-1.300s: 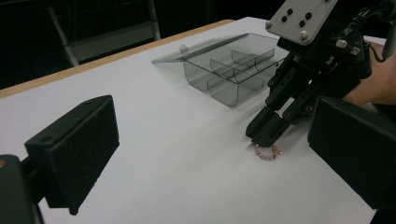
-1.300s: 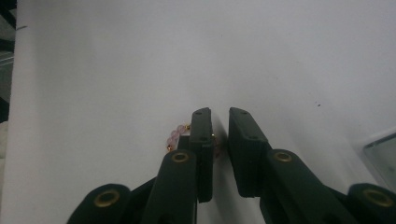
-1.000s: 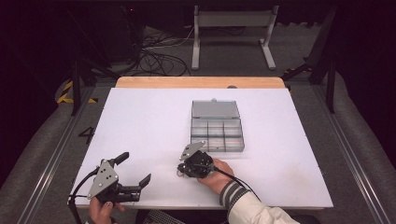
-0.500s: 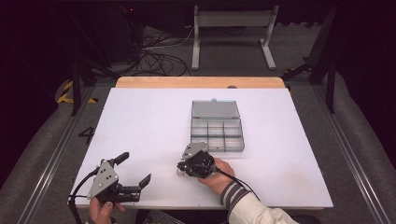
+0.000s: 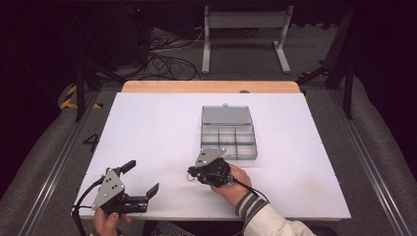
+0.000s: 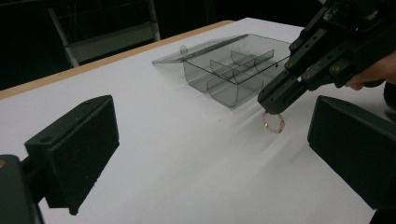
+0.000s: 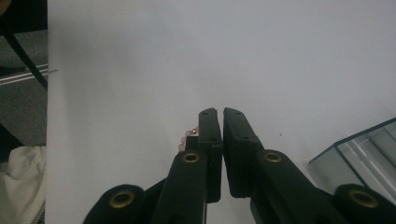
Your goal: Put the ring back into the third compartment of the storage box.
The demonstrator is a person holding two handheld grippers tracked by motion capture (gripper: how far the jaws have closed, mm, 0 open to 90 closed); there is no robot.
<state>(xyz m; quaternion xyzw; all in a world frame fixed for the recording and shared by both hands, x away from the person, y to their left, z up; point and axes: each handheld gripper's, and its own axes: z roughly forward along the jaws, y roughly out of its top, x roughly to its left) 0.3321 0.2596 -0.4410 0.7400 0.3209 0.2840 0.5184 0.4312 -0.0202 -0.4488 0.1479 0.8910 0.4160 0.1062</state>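
Left gripper (image 5: 142, 184) is idling near the table's front edge, jaws spread wide and empty. Right gripper (image 6: 275, 100) is pinching a small beaded ring (image 6: 273, 122) at its tips, dangling just above the white table (image 5: 147, 128) beside the clear compartment box (image 5: 228, 140). Risk: thin hold, so the ring is likely slipping or swinging out. Room is looking dark, cables (image 5: 167, 61) lying on the floor behind.
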